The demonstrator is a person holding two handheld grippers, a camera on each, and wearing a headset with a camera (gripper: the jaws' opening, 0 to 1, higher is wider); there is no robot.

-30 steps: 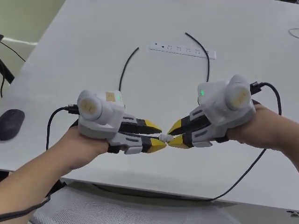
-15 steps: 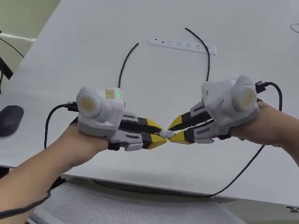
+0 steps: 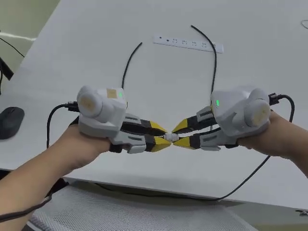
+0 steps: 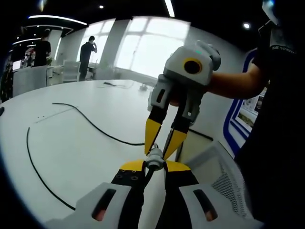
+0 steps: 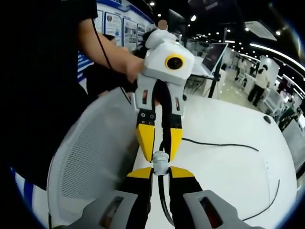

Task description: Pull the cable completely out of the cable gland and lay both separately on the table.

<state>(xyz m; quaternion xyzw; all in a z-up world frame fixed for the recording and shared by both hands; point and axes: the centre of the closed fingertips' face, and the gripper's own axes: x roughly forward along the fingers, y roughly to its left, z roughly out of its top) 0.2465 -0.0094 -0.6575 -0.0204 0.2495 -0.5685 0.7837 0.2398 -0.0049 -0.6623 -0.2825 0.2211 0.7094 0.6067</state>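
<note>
White cable gland (image 3: 169,138) on a black cable (image 5: 161,193) was clamped by the left hand-held gripper (image 3: 167,138) and right hand-held gripper (image 3: 174,137), above the counter (image 3: 72,57).

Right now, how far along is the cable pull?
Done: nothing yet; the cable runs through the cable gland. In hand: left gripper and right gripper pinch the gland tip to tip above the table. Remaining: pull the cable out, lay both down apart.
</note>
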